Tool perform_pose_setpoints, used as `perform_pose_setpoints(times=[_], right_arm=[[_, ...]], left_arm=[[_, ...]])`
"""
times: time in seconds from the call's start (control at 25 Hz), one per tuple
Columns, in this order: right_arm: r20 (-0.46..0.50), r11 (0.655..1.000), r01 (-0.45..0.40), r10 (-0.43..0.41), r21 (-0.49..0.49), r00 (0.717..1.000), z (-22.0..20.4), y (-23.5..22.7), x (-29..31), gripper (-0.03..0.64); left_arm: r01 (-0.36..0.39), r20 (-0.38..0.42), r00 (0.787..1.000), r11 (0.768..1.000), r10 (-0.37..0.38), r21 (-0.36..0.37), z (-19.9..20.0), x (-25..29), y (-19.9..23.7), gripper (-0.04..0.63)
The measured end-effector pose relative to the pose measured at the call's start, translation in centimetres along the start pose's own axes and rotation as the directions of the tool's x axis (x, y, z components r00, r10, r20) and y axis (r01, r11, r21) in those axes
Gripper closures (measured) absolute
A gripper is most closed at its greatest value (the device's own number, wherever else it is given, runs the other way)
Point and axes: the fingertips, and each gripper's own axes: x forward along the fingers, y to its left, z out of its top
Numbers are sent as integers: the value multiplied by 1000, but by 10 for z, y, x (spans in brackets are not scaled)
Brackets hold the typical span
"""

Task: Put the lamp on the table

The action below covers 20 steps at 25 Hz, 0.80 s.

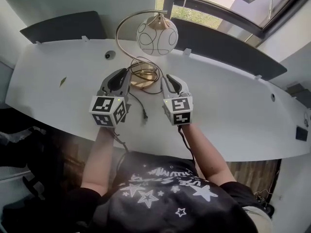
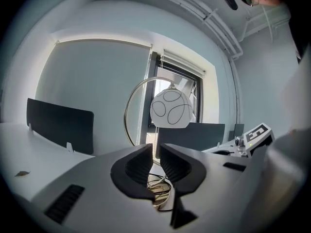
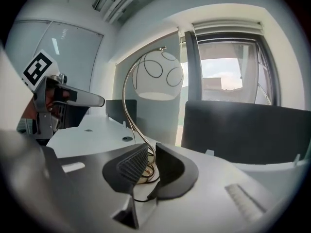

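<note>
Nearest to us is our own dark star-printed shirt (image 1: 165, 193), cut off by the bottom edge, with both forearms (image 1: 99, 159) reaching forward from it. The left gripper (image 1: 126, 74) and right gripper (image 1: 168, 77) meet from either side at the foot of the lamp (image 1: 156, 37), which stands upright on the white table (image 1: 58, 67) near its far edge. Its globe shade (image 3: 158, 76) hangs from an arched stem (image 3: 131, 116) over a coiled brass base (image 1: 142, 74). The gripper bodies hide part of that base from above. In the right gripper view the stem runs down into the narrow gap between the jaws, which are clamped on it; the lowest stretch is lost behind the ribbed pad. In the left gripper view the jaws are drawn almost together, and the coil's wire shows at the foot of the slit. They seem to nip the wire, though the contact itself is hard to make out. A black cord (image 1: 144, 111) trails from the base toward us. Dark panels (image 1: 63, 27) line the table's far edge, and a small speck (image 1: 62, 81) on the left is too small to identify.
</note>
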Motion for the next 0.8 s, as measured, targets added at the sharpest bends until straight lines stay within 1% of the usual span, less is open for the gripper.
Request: perform_pose_setpoints(times=[0.08, 0.2, 0.28, 0.36, 0.44, 0.64, 0.8], right_arm=[[23, 1000, -7, 7, -7, 1000, 4, -4, -11, 591], [70, 1000, -10, 10, -2, 997, 13, -14, -30, 615], [86, 999, -53, 53, 3, 995, 18, -16, -39, 615], [84, 993, -116, 115, -3, 990, 17, -14, -48, 615], [81, 987, -161, 161, -9, 984, 14, -14, -56, 615], [96, 975, -222, 223, -26, 970, 14, -22, -76, 617], [97, 963, -269, 271, -30, 958, 10, -31, -97, 617]], left_arm=[[-17, 0, 1000, 1000, 17, 9, -1, -5, -11, 552], [-33, 1, 999, 999, 33, 18, -1, -12, -30, 552], [-51, 1, 999, 998, 51, 33, -1, -16, -44, 552], [-74, -4, 997, 996, 74, 48, -3, -20, -56, 552], [-91, -6, 996, 995, 91, 44, -6, -22, -68, 552], [-139, -4, 990, 990, 140, 13, -14, -27, -92, 553], [-184, -10, 983, 983, 184, 12, -19, -34, -115, 560]])
